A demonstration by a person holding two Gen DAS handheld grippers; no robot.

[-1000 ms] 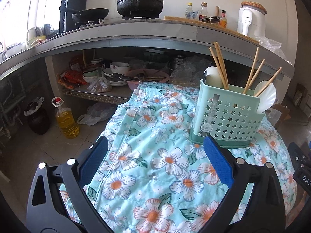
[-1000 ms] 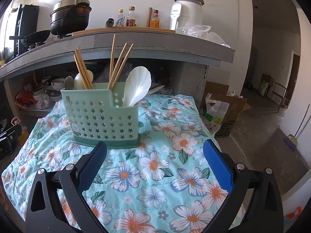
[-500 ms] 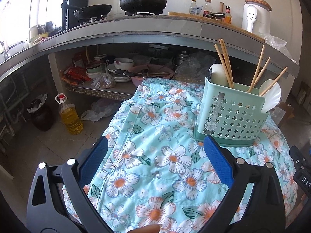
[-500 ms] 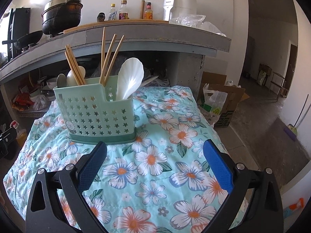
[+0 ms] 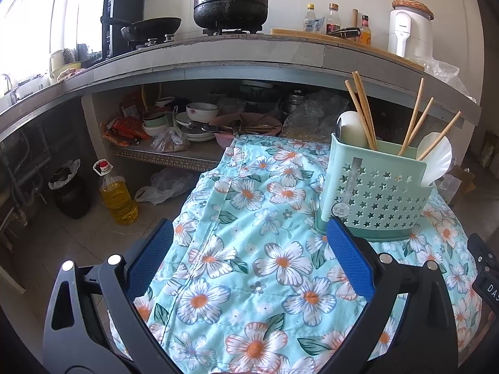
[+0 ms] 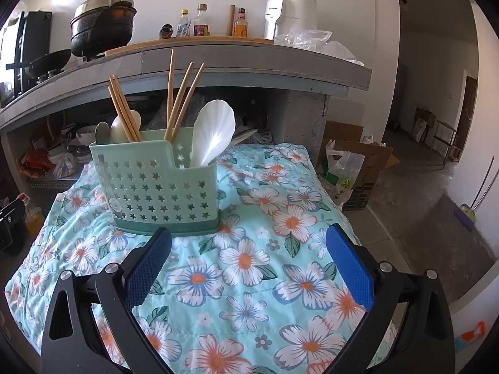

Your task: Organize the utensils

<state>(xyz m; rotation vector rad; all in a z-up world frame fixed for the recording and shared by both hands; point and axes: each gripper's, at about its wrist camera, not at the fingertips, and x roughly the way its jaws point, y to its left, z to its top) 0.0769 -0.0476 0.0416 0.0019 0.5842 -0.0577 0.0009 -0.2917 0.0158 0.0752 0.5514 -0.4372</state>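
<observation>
Utensils all stand in green holder (image 6: 162, 184): chopsticks (image 6: 179, 99), white spoon (image 6: 213, 132). Holder sits on flowered cloth (image 6: 249, 261). Nothing loose near holder. Your left gripper (image 5: 249, 258) and right gripper (image 6: 249, 261) spread wide, empty. Job looks about done.

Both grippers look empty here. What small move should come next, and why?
Probably ease both back and stop: the chopsticks and white scoop already stand in the green caddy, nothing loose shows on the floral cloth, and the left gripper and right gripper are open.
</observation>
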